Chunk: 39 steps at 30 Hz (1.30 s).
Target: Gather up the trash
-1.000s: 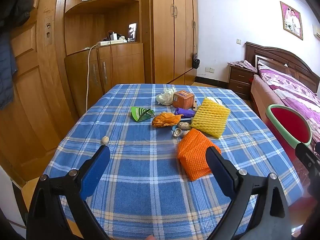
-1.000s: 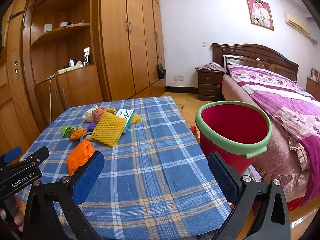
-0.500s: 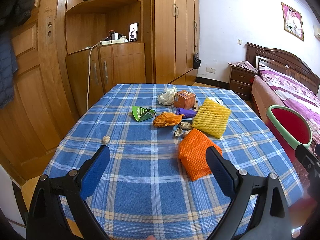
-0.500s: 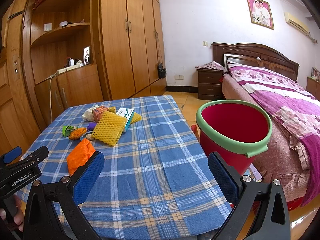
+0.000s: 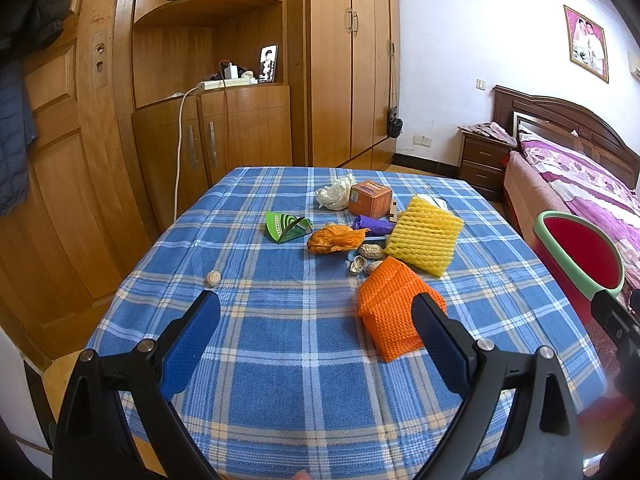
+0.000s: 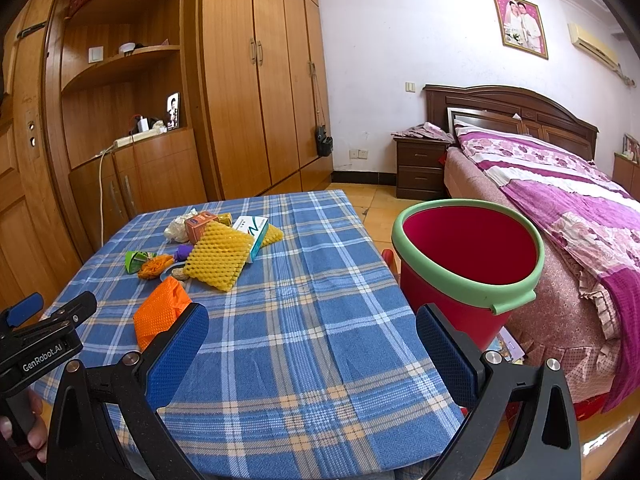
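1. Nothing is collected yet: your left gripper (image 5: pixel 316 320) and right gripper (image 6: pixel 312 334) both stand wide apart, holding nothing.
2. All the trash lies on the table (image 5: pixel 280 360): orange net (image 5: pixel 394 312) nearest, yellow net (image 5: pixel 424 240), box (image 5: pixel 370 199), wrappers and shells beyond.
3. The bucket (image 6: pixel 468 264) waits right of the table, seemingly bare inside.

Printed text: "GenRobot.AI", white lettering on black body of left gripper (image 6: pixel 24 316). Print on the small cartons: too small to read
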Each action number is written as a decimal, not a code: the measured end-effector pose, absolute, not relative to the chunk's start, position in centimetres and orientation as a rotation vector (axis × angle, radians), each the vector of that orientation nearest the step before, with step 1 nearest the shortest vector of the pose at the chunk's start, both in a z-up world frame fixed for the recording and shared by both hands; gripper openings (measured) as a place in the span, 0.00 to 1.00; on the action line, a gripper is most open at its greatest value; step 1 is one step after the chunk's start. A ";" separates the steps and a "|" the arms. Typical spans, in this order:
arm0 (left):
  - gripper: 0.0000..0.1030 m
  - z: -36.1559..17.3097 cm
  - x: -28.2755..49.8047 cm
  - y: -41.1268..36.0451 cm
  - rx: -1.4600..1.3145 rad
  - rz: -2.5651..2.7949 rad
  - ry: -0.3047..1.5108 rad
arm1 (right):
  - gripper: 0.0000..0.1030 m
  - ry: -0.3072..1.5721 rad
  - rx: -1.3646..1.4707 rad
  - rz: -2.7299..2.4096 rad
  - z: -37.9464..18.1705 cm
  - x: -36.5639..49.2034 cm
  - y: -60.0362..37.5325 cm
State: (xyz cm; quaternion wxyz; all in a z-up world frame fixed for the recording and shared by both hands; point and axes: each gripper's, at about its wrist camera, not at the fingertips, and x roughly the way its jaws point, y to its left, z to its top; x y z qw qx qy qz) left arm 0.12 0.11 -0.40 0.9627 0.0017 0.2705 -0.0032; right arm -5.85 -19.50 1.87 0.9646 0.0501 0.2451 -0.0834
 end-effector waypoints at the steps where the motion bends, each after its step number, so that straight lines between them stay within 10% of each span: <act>1: 0.93 -0.3 0.1 0.1 0.004 -0.006 0.548 | 1.00 0.496 0.102 -0.169 1.9 -5.8 -19.5; 39: 0.93 -0.6 0.0 0.4 0.001 -0.007 0.551 | 1.00 0.500 0.104 -0.169 1.8 -5.8 -19.5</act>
